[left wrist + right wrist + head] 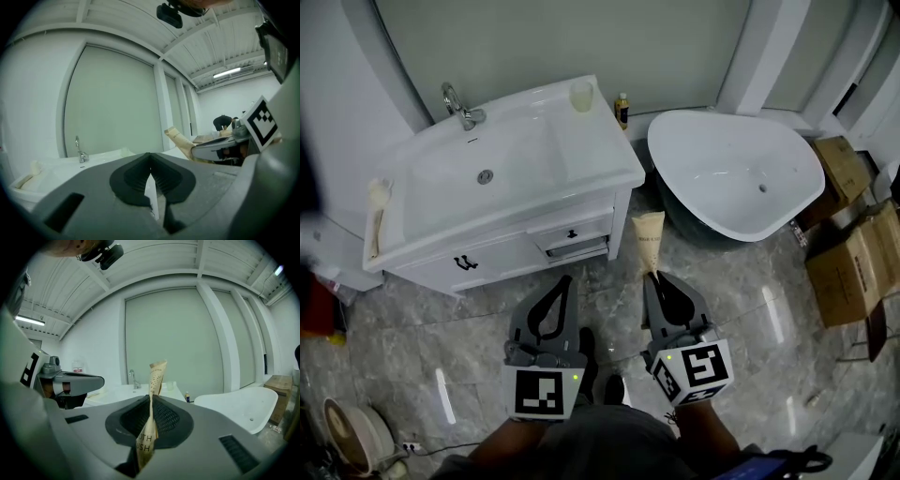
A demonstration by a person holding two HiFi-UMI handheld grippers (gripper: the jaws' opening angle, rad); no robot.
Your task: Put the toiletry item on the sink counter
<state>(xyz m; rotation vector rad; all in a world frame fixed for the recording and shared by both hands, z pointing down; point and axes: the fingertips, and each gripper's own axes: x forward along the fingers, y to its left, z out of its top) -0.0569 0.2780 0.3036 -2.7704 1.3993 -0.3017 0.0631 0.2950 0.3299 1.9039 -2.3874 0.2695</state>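
My right gripper (653, 275) is shut on a tan paper toothbrush packet (648, 240), which sticks up from the jaws toward the vanity; in the right gripper view the toothbrush packet (152, 399) stands upright between the closed pads. My left gripper (564, 279) is shut with nothing in it, held beside the right one in front of the cabinet drawers. The white sink counter (591, 155) lies ahead and slightly left, with a chrome faucet (461, 110) at its back left. In the left gripper view the jaws (151, 176) meet, and the packet (180, 139) shows at the right.
A cup (581, 95) stands on the counter's back right corner and a rolled cloth (377, 208) lies on its left edge. A small bottle (622, 109) sits on the floor by the white bathtub (739, 173). Cardboard boxes (853, 262) stand at the right.
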